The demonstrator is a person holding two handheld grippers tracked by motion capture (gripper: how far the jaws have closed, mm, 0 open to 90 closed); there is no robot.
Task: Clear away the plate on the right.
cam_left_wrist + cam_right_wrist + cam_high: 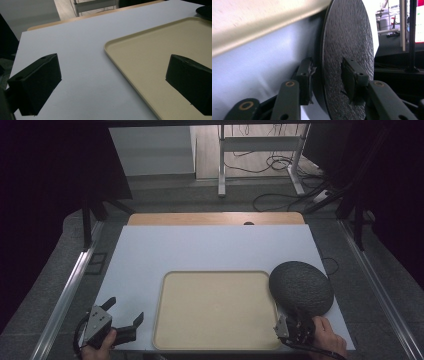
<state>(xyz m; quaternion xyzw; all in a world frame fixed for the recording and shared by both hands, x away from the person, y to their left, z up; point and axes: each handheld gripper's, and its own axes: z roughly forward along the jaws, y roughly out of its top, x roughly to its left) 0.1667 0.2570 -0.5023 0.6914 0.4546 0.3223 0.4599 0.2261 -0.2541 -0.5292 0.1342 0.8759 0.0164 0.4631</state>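
Note:
A dark grey, rough-surfaced round plate [302, 285] lies at the right of the white table, its left rim over the corner of a beige tray [215, 310]. My right gripper [295, 312] reaches in from the near side, and its jaws straddle the plate's near rim. In the right gripper view the plate [347, 37] stands between the two pads of the right gripper [327, 80]; one pad lies close on its textured face, the other a little off its underside. My left gripper [125, 310] rests at the near left, open and holding nothing, beside the tray [175, 37].
The white board [200, 250] covers a wooden table whose far edge [215, 218] shows behind it. Metal rails run along both sides. Past the table stand a desk frame [260, 150] and loose cables on the floor.

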